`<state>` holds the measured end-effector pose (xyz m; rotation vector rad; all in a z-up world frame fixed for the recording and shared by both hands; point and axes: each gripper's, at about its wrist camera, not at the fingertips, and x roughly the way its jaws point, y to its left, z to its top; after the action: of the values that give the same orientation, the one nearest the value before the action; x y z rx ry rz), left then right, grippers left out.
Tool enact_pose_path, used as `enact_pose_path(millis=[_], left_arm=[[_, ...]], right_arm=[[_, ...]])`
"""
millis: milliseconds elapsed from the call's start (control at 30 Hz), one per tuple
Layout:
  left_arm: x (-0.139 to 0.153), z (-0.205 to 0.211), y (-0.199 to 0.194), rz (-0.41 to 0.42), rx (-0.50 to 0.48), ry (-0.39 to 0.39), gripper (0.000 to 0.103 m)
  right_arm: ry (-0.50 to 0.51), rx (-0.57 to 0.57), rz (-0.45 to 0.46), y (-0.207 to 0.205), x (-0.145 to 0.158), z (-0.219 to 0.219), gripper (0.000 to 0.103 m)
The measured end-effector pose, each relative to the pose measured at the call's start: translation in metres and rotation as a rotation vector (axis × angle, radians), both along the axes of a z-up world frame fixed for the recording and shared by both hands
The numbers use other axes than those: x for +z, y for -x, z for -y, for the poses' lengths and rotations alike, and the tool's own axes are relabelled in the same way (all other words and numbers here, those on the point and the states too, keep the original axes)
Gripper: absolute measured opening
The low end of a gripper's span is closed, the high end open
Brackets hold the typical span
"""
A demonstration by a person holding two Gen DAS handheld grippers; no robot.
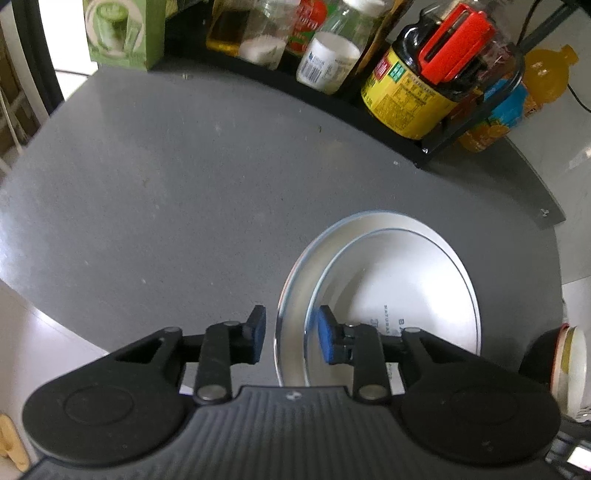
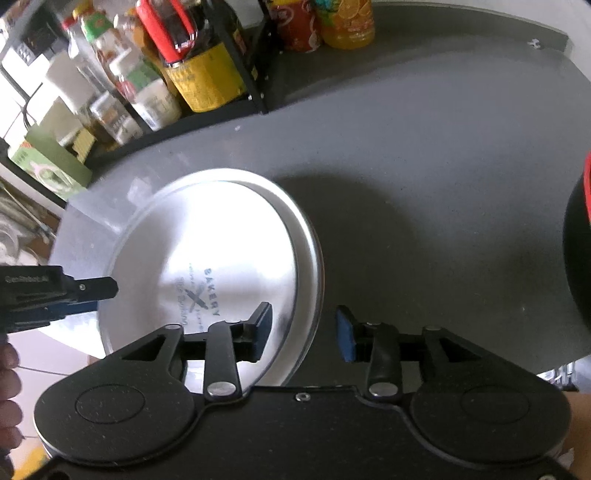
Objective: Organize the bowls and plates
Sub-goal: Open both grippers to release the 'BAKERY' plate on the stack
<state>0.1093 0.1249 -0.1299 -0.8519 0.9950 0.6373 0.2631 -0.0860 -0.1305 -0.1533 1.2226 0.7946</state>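
A white plate (image 1: pixel 417 280) printed "BAKERY" lies on the grey round table (image 1: pixel 166 184), stacked with a clear glass plate (image 1: pixel 291 280); I cannot tell which is on top. My left gripper (image 1: pixel 291 334) is open, its blue pads standing either side of the stack's left rim. On the opposite side, my right gripper (image 2: pixel 304 332) is open too, and the rim of the white plate (image 2: pixel 221 251) passes between its fingers. The left gripper (image 2: pixel 92 291) shows side-on at the left edge of the right wrist view.
A black rack (image 1: pixel 391 122) of bottles, jars and a green box (image 1: pixel 122 33) lines the table's far edge. A black bowl with a red rim (image 2: pixel 580 258) sits to the right of the plates. Orange drink bottles (image 2: pixel 347 22) stand beyond the rack.
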Motion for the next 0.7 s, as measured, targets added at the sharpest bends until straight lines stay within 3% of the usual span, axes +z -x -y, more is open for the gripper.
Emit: enact_pose_path(millis=[300,433,500,700], left_arm=[[0.032,0.012,-0.003,0.034,-0.055,-0.063,0.049],[0.045,0.022,-0.006,0.034,-0.103,-0.115,0.063],[0.052,0.029,-0.007,0.043,-0.132,-0.145,0.068],[0.064,0.050,-0.012,0.061,-0.219,-0.134,0.085]], right_arm=[[-0.072,-0.017,0.012,0.000,0.024,0.025,0.064],[-0.091,-0.034,0.046,0.003,0.036,0.034,0.080],[-0.096,-0.042,0.061,0.006,0.042,0.038,0.082],[-0.116,-0.074,0.103,0.017,0.058,0.055,0.091]])
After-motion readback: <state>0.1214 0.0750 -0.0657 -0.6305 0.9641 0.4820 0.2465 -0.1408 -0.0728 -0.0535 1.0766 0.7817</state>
